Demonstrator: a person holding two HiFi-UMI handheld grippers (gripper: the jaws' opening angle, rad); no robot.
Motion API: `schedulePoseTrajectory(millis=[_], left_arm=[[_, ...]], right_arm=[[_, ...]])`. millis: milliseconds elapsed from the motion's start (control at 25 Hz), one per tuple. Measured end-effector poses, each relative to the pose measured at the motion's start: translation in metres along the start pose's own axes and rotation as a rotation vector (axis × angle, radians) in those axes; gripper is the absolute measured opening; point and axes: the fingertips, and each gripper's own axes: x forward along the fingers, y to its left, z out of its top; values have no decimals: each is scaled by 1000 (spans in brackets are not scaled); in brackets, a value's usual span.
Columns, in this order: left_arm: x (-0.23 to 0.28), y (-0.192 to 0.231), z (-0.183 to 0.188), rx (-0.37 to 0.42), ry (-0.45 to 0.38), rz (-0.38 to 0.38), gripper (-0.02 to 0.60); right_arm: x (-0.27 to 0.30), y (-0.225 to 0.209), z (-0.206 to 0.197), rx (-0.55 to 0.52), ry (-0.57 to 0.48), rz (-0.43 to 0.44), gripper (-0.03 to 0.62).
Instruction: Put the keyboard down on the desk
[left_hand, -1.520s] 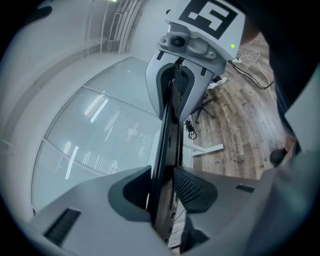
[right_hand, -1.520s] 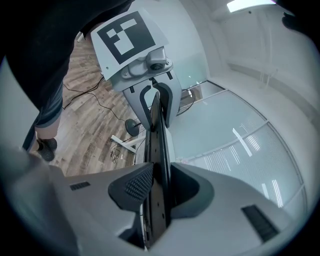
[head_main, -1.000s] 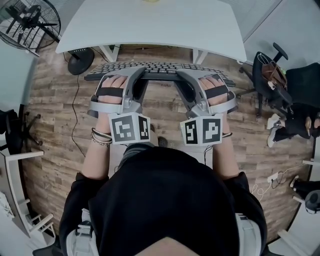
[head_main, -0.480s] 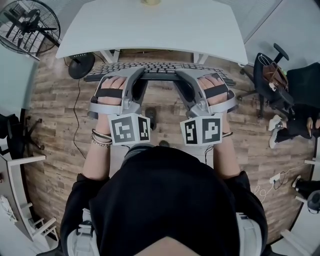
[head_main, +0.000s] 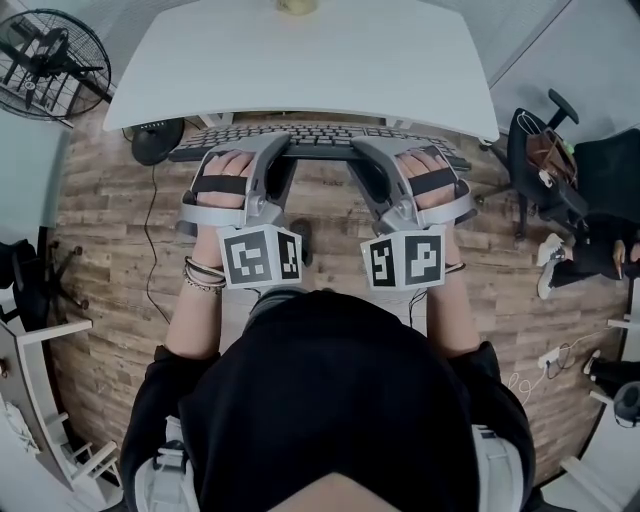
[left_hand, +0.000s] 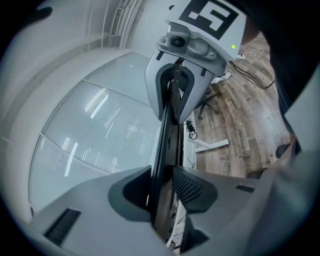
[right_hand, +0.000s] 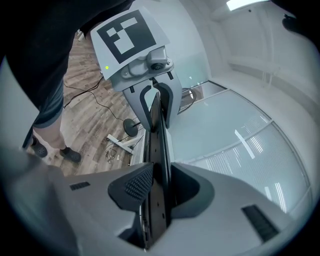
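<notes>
A dark keyboard (head_main: 320, 140) hangs level in the air just before the front edge of the white desk (head_main: 300, 55). My left gripper (head_main: 286, 146) is shut on its near edge left of the middle, and my right gripper (head_main: 354, 148) is shut on it right of the middle. In the left gripper view the keyboard (left_hand: 168, 145) runs edge-on between the pads of the left gripper (left_hand: 162, 187), with the right gripper (left_hand: 175, 95) clamped further along. The right gripper view mirrors this: the keyboard (right_hand: 159, 140) sits in the right gripper (right_hand: 160, 187), the left gripper (right_hand: 155, 97) beyond.
A floor fan (head_main: 45, 50) stands at the upper left and a round black base (head_main: 158, 140) sits by the desk's left leg. An office chair (head_main: 545, 150) and a seated person (head_main: 600, 250) are at the right. A small yellowish object (head_main: 297, 6) sits at the desk's far edge.
The desk has come closer in the head view: the keyboard, still held by both grippers, now lies right at the desk's front edge instead of a little short of it.
</notes>
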Motion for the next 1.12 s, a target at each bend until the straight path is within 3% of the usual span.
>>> schedulePoseTrajectory(millis=[1120], left_arm=[[122,70,-44,23,-57,-24,140]], right_arm=[[122,-64,-44,27,51,-13,110]])
